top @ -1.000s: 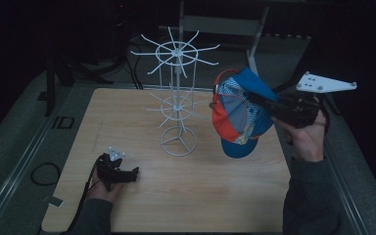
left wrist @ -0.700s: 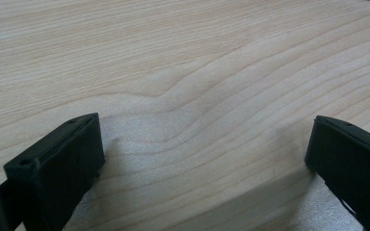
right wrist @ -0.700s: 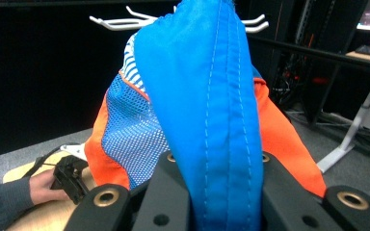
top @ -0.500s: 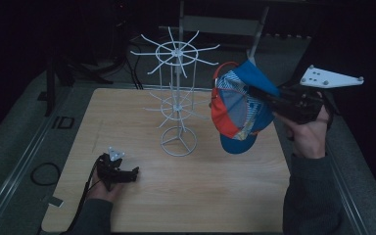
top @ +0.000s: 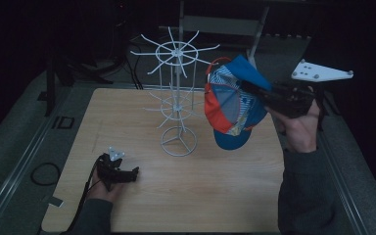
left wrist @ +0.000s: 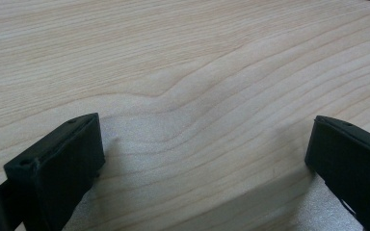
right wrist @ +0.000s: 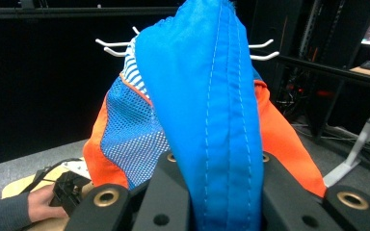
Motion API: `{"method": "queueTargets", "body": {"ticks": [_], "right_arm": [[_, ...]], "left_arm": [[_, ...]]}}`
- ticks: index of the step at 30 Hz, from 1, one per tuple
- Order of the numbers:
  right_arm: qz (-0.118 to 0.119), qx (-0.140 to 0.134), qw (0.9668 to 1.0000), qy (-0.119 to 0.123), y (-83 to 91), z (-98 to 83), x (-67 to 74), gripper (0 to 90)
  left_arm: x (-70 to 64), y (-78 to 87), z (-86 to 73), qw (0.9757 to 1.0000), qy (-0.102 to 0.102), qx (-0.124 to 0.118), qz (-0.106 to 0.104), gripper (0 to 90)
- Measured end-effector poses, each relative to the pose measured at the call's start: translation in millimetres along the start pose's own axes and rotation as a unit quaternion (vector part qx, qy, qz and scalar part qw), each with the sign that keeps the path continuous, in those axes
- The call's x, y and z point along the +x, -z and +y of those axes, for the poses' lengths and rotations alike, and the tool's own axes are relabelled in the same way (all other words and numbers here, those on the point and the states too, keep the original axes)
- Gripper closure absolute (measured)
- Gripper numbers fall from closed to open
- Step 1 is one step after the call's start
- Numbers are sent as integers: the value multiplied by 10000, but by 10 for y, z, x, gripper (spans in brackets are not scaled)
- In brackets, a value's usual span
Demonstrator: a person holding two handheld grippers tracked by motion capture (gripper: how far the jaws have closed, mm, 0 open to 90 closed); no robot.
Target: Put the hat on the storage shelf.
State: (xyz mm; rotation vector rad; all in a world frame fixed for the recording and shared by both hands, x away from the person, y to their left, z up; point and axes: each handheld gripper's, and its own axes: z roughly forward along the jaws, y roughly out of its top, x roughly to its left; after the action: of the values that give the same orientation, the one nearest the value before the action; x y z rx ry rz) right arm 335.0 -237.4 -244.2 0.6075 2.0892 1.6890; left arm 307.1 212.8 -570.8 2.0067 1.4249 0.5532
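Where mesh shows, stitched blue cap (right wrist: 207, 120)

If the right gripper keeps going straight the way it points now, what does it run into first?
Probably the upper prongs of the white wire rack. The right gripper, shut on the cap, points left toward them; depth between cap and prongs is unclear.

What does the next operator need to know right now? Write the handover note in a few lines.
Right tongs: shut on the cap, gripping its blue fabric, held in the air beside the white wire rack, right of it.
Left tongs: open, empty, low over the wooden table near its front left.
Done: cap lifted off the table.
Left, probably: hang the cap on one of the rack's prongs, then let go.
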Motion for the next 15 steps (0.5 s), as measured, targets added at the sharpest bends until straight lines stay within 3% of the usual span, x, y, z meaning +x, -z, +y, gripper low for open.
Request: {"method": "queueTargets", "body": {"ticks": [7, 11, 15], "right_arm": [[-20, 199, 9998, -27, -233, -28, -15, 853], [-199, 465, 9986, 129, -334, -64, 17, 635], [-342, 584, 9975, 208, -345, -95, 51, 495]], "left_arm": [[-1, -2, -1, 10000, 4, -14, 7, 0], [1, 0, -1, 10000, -15, 0, 11, 0], [-1, -2, -2, 10000, 0, -7, 9, 1]]}}
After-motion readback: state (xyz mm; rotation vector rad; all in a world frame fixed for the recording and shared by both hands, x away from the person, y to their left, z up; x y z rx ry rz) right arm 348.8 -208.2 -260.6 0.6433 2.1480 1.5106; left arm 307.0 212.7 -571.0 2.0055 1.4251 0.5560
